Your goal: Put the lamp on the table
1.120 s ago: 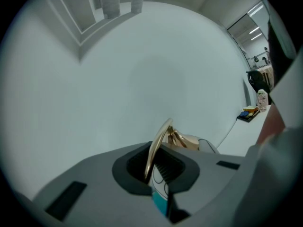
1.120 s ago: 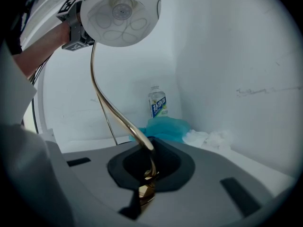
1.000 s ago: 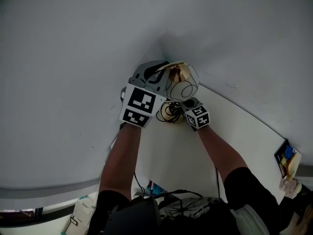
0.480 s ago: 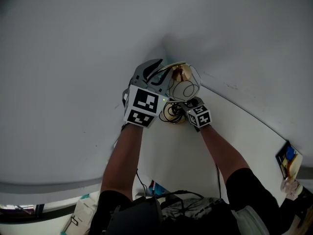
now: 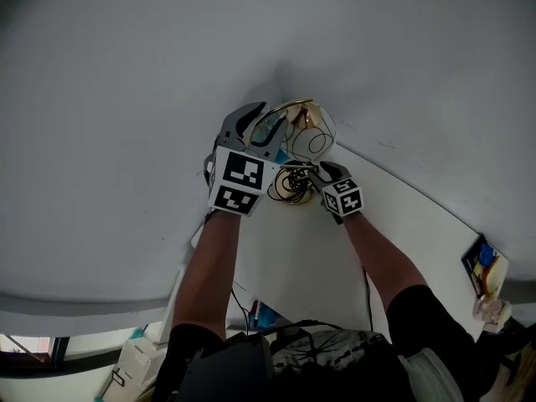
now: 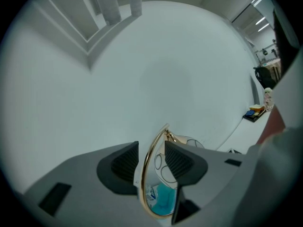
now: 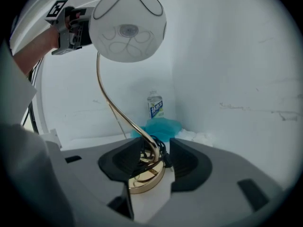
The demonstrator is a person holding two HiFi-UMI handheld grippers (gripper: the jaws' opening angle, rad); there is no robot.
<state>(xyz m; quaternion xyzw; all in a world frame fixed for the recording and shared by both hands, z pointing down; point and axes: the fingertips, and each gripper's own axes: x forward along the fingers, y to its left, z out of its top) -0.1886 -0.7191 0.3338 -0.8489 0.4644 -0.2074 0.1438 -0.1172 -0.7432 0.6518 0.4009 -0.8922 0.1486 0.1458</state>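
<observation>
White surface [image 5: 306, 254] runs into a corner of pale walls. The lamp [image 7: 127, 25] stands upright on it there, on its round gold base [image 7: 144, 179]. Its curved gold stem [image 7: 108, 103] carries the white globe shade overhead.

The left hand-held gripper [image 6: 152, 159] brackets the top of the stem just under the shade. Its jaws are opening, with the stem between the pads and a gap on each side. The right hand-held gripper [image 7: 150, 161] sits low at the base. Its jaws are opening too, with the base and the coiled black cord [image 7: 152, 151] between them but not pinched.

A teal cloth [image 7: 161, 126] and a small bottle [image 7: 155, 105] sit just behind the lamp in the corner.

The placing looks done and the release is in hand. The next move calls for drawing both grippers back cleanly, without nudging the stem or snagging the cord.
</observation>
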